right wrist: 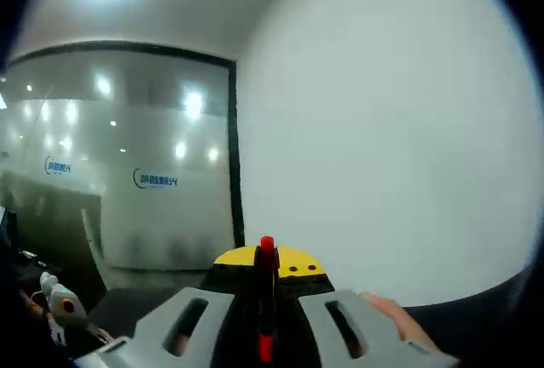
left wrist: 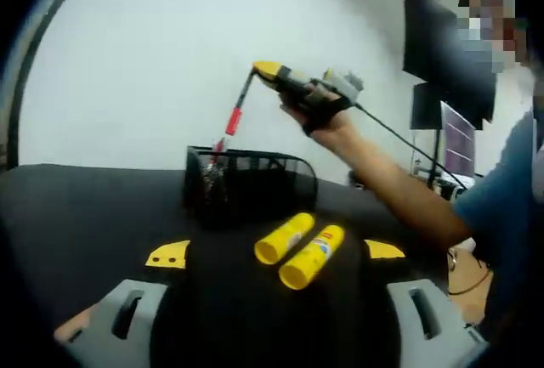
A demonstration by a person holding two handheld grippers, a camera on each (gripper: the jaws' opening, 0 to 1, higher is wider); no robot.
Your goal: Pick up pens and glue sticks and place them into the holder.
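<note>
The thin red and black pen [left wrist: 238,106] is pinched tight in the right gripper [left wrist: 265,70] and tipped down over the black wire mesh holder [left wrist: 255,183] so it can slide in, while two yellow glue sticks [left wrist: 299,249] wait on the black table [left wrist: 85,206] between the left gripper's [left wrist: 272,279] wide jaws.

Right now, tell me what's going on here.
A person is putting desk items into a black mesh holder on a dark table. The right gripper, seen in the left gripper view, is raised above the holder and clamps a red and black pen whose lower end dips toward the holder's left side. In the right gripper view the pen sits upright between the shut jaws. Two yellow glue sticks lie on the table before the holder, ahead of the open left gripper.
</note>
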